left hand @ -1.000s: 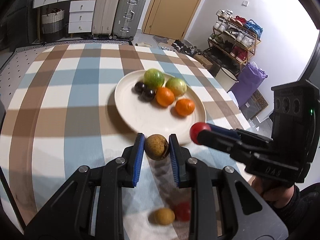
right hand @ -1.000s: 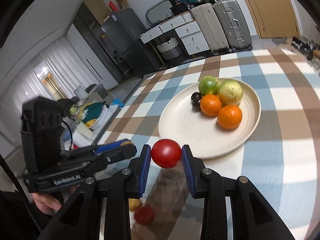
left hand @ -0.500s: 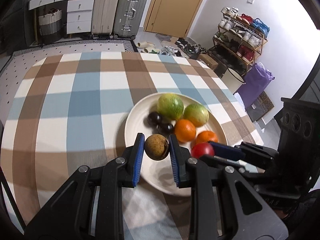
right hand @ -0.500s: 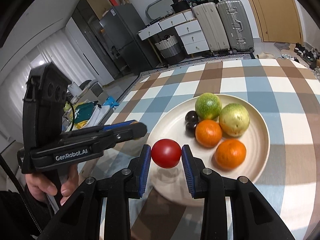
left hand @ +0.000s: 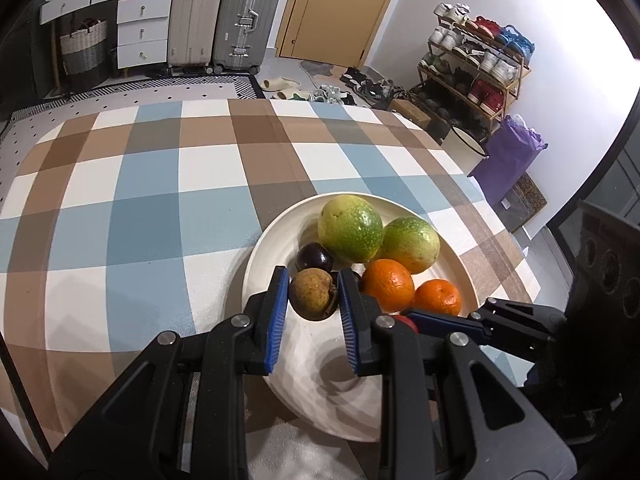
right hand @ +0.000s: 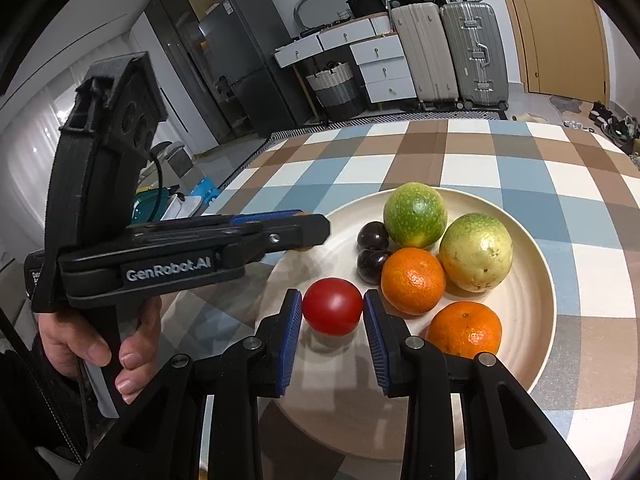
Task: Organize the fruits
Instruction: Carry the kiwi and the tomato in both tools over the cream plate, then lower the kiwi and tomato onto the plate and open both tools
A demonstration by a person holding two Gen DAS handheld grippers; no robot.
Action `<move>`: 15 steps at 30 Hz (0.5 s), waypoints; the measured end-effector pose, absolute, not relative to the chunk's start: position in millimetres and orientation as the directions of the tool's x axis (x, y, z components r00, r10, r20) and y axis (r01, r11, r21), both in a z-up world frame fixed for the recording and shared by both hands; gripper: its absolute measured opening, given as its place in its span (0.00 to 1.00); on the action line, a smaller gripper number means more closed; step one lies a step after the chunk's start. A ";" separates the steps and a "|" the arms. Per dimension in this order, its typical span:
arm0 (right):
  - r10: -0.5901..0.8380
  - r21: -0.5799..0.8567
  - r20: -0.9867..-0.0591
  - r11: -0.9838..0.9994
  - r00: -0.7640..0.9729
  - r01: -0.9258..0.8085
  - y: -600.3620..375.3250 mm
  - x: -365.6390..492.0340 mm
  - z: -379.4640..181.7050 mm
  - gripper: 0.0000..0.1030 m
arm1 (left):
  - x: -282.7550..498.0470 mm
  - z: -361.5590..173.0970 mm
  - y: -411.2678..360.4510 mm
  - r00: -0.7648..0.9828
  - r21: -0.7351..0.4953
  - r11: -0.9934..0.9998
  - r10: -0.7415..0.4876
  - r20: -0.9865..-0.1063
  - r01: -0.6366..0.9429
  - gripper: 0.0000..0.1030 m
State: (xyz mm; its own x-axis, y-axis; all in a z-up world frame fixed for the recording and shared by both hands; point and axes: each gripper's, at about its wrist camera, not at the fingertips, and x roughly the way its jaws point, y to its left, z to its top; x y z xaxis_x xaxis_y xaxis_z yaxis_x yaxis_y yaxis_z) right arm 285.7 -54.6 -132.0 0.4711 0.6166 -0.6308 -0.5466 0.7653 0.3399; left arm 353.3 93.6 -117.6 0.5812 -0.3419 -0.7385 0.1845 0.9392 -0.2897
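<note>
The left gripper (left hand: 313, 294) was pinching a brown fruit (left hand: 312, 294) between its blue pads, holding it over the near part of the cream plate (left hand: 260, 252), just in front of a dark plum (left hand: 315, 257). The right gripper (right hand: 332, 312) was clamped on a red tomato (right hand: 332, 312), its pads pressed against both sides, and held it above the plate's left portion as the right wrist camera saw it, with a shadow on the plate directly below. On the plate lay two green fruits (right hand: 415, 215) (right hand: 476, 252) at the far side, two oranges (right hand: 413, 280) (right hand: 466, 328) nearer, and two dark plums (right hand: 373, 236) (right hand: 372, 266) to their left, all bunched close together and touching or nearly so. The plate sat on a table covered with a checked cloth (left hand: 140, 200) of blue, brown and white squares. From the right wrist camera, the left gripper's body reached in from the left, gripped by a hand (right hand: 88, 344) whose fingers wrapped its handle; its tips stood over the plate's left rim. From the left wrist camera the right gripper (left hand: 440, 320) came in from the right, just beside the nearer orange, with only a sliver of the tomato showing. Behind the table stood suitcases (left hand: 218, 16), a chest of drawers (left hand: 140, 28) and a shoe rack (left hand: 476, 68).
</note>
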 end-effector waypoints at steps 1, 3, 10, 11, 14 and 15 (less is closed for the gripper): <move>0.613 0.332 -0.631 0.767 0.475 -0.549 -53.6 285.5 -132.0 0.31 | 354.9 -119.4 94.1 0.581 -0.296 0.938 -0.344 -0.738 0.181 0.21; 0.612 0.317 -0.632 0.764 0.476 -0.562 -50.3 285.3 -132.7 0.31 | 355.8 -120.4 94.7 0.594 -0.294 0.941 -0.336 -0.731 0.171 0.21; 0.592 0.273 -0.638 0.772 0.493 -0.574 -41.7 286.1 -139.2 0.31 | 360.4 -123.8 89.9 0.589 -0.292 0.939 -0.343 -0.732 0.183 0.21; 0.583 0.265 -0.643 0.777 0.496 -0.571 -40.7 285.7 -140.4 0.31 | 360.6 -123.5 89.7 0.589 -0.294 0.938 -0.344 -0.731 0.183 0.21; 0.554 0.236 -0.647 0.799 0.523 -0.553 -40.7 284.7 -139.5 0.46 | 356.6 -116.4 92.9 0.602 -0.303 0.937 -0.345 -0.720 0.174 0.21; 0.559 0.234 -0.633 0.798 0.536 -0.555 -43.1 282.6 -135.9 0.51 | 354.5 -112.9 94.2 0.609 -0.300 0.938 -0.340 -0.716 0.170 0.21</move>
